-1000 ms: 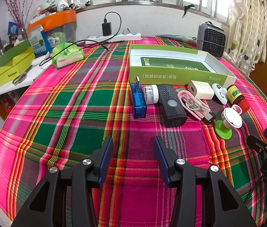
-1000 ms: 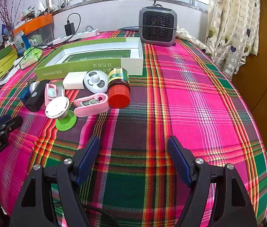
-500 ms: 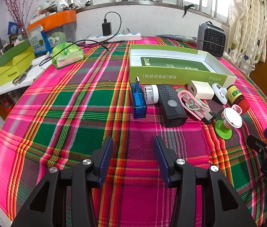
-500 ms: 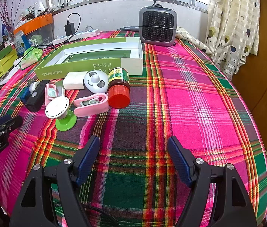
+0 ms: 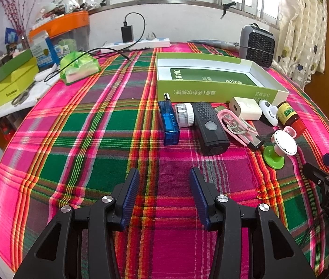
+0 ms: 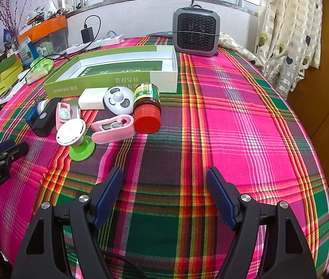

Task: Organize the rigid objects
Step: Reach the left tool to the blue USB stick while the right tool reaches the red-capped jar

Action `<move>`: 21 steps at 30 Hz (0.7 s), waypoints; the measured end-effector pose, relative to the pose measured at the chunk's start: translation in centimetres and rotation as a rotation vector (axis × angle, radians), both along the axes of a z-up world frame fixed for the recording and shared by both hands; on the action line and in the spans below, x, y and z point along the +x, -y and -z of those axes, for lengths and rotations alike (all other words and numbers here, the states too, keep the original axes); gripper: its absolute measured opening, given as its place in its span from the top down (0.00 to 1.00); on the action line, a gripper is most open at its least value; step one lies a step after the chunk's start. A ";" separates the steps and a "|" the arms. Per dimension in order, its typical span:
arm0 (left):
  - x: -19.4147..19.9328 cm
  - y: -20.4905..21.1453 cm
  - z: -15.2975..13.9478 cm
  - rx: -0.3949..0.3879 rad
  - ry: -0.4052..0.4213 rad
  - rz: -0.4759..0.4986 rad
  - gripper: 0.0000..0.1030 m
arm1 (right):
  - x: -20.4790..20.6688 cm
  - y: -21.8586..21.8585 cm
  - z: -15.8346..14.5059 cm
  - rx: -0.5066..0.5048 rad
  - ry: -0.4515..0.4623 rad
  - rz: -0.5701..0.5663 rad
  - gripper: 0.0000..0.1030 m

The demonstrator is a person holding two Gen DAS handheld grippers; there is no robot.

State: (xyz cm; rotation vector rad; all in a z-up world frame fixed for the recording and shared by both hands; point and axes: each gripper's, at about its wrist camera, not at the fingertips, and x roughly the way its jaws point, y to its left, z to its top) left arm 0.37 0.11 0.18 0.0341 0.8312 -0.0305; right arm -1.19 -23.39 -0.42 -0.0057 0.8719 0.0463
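A row of small items lies on the plaid tablecloth in front of an open green box (image 5: 220,88) (image 6: 117,79): a blue USB device (image 5: 169,123), a clear-white round case (image 5: 184,115), a black device (image 5: 209,130) (image 6: 44,118), pink clips (image 5: 236,126) (image 6: 114,129), a white charger (image 5: 245,110) (image 6: 93,101), a panda disc (image 6: 119,102), a red-capped brown bottle (image 6: 147,107) (image 5: 290,117) and a white disc on a green base (image 5: 279,148) (image 6: 74,139). My left gripper (image 5: 164,183) stands open and empty, short of the blue device. My right gripper (image 6: 164,181) is open and empty, right of the items.
A grey fan heater (image 6: 195,34) stands behind the box. A power strip (image 5: 138,44) with a cable, a green bag (image 5: 79,68) and stacked boxes (image 5: 13,81) fill the back left. A curtain (image 6: 287,28) and a wooden door are on the right.
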 end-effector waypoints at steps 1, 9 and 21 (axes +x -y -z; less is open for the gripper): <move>0.0 0.0 0.0 0.001 -0.001 0.001 0.58 | 0.0 0.0 0.0 0.000 0.000 -0.001 0.28; 0.6 -0.3 -0.2 -0.007 -0.025 0.040 0.58 | 0.7 0.3 -0.1 0.004 -0.014 -0.010 0.28; 2.0 -0.6 -1.2 -0.148 -0.035 0.073 0.58 | 2.5 1.5 -1.7 0.048 0.027 -0.023 0.28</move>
